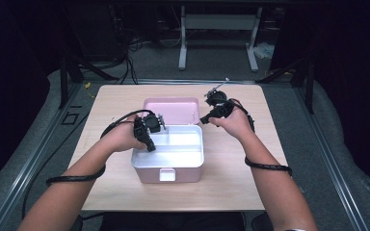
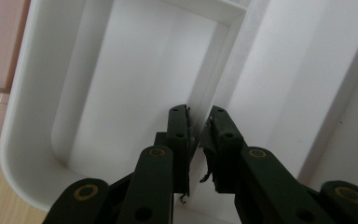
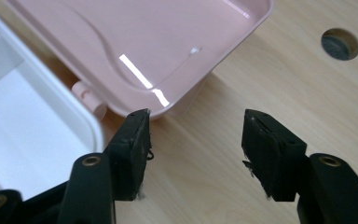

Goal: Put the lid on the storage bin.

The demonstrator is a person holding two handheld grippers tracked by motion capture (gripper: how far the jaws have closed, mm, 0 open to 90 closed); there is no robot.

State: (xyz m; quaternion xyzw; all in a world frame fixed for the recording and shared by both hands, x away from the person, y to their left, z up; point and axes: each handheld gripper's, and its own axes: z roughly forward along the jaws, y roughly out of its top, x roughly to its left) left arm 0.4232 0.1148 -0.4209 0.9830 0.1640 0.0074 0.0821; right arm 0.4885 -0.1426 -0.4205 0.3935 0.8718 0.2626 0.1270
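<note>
The white tray [image 2: 121, 93] sits inside the pink box [image 1: 167, 174] in the middle of the tabletop [image 1: 231, 183], and the left gripper [image 2: 199, 135] has its fingers pinched on the tray's thin middle wall. The tray looks light, stiff and slippery, so that wall is a good place to hold. The right gripper [image 3: 193, 149] hangs open and empty beside the pink lid [image 3: 168, 51].

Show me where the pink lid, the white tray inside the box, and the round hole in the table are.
pink lid [image 3: 168, 42], right gripper view, on its glossy inner face.
white tray [image 2: 121, 93], left gripper view, on the floor of one compartment.
round hole [image 3: 340, 44], right gripper view, on its dark middle.
</note>
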